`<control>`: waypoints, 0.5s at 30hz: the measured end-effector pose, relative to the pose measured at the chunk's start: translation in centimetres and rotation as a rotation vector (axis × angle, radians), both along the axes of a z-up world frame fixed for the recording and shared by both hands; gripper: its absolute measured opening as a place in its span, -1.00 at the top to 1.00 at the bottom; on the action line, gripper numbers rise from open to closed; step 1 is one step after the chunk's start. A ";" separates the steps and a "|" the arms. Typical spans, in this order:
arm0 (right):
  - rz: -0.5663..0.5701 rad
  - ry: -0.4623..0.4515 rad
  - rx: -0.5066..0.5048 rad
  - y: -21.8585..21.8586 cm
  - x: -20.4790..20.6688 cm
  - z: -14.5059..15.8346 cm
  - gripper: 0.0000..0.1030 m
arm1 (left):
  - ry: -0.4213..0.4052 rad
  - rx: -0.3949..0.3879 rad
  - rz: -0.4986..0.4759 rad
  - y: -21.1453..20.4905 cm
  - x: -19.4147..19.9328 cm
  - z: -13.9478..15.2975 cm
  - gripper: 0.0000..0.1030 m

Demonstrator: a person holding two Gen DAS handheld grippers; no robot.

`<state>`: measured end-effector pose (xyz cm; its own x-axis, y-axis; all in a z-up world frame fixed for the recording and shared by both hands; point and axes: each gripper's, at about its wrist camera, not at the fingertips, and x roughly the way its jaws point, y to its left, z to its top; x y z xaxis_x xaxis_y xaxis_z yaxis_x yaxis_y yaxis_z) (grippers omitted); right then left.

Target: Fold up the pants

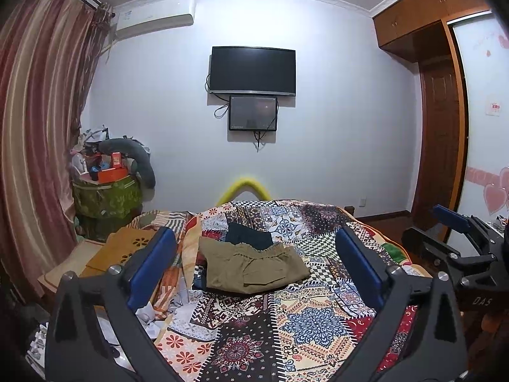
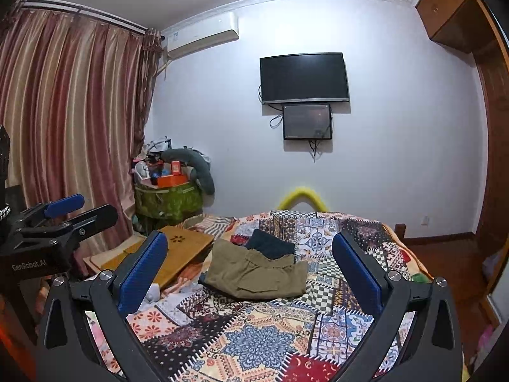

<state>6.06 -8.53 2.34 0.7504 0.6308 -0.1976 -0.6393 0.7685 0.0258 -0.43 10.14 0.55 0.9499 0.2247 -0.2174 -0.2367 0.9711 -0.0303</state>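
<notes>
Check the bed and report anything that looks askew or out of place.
The olive pants lie folded but skewed on the patchwork quilt, overlapping a dark garment behind them. A wooden lap desk rests tilted at the bed's left edge. Both grippers, left and right, are open and empty.

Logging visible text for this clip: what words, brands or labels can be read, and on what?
"GenRobot.AI": on the left gripper body, right wrist view.
"DAS": on the right gripper body, left wrist view.
Air conditioner label and red wall sticker: too small to read.
</notes>
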 end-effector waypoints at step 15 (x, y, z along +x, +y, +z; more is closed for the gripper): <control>-0.010 0.027 0.003 -0.2 -0.1 -0.4 -1.00 | 0.023 0.003 0.003 0.0 0.9 -0.7 -1.00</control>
